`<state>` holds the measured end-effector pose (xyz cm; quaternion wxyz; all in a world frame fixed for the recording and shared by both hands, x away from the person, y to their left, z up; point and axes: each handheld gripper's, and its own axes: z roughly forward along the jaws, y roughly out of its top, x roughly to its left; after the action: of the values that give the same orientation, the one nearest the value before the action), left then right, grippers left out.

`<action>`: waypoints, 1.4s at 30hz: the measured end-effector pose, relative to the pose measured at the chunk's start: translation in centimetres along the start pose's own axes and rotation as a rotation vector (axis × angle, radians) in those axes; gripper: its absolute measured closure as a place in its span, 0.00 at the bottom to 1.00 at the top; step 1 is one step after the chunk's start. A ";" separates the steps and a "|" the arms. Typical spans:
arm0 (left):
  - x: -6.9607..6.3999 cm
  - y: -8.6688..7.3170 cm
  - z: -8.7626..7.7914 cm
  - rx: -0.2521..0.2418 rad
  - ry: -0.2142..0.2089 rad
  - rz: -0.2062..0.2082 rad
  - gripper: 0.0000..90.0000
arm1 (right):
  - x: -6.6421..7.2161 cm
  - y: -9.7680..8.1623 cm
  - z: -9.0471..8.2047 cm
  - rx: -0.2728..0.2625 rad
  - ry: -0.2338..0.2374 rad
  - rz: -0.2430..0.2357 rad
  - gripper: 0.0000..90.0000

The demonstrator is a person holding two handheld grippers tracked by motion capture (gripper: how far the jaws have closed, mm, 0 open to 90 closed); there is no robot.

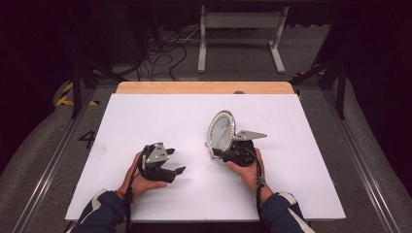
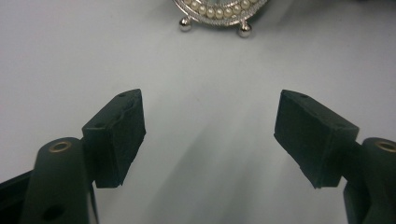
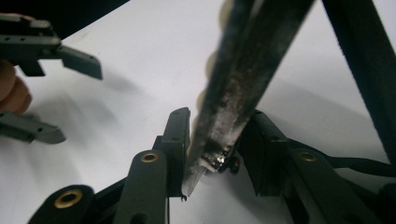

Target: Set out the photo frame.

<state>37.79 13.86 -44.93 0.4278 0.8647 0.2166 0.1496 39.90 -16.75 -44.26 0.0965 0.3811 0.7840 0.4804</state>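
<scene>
Holding the oval pearl-rimmed mirror upright near the middle of the white table, my right gripper has its jaws closed on the lower edge of the frame; from the right gripper view the frame edge runs up between the two pads, tilted, and I judge the grip sits low and narrow, near the little ball feet; my left gripper rests well apart to the left with its jaws wide open and nothing between them, pointed toward the mirror's base; to do this step well I would keep the right squeeze steady and avoid twisting the wrist, since a thin metal edge can pivot in soft pads; I would lower the mirror until both feet touch the table before easing off; the left jaws could come in low at the frame's near side to steady it; I cannot tell whether the rear stand is folded out, so I would release slowly and watch for tipping.
</scene>
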 end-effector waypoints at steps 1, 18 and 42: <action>0.2 0.4 0.3 -0.001 -0.003 0.006 0.28 | 0.0 0.0 0.0 0.000 0.000 0.000 0.72; 3.5 4.9 5.0 -0.086 -0.032 -0.054 0.22 | -0.8 0.6 -0.6 0.068 0.038 -0.020 0.61; 4.2 5.9 9.2 -0.042 -0.189 -0.121 0.29 | 2.2 -0.3 -5.1 -0.103 -0.116 -0.051 0.81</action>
<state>46.98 6.58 -45.30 0.4724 0.8512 0.2239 0.0461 35.55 -18.77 -41.39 0.1736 0.3828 0.7609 0.4944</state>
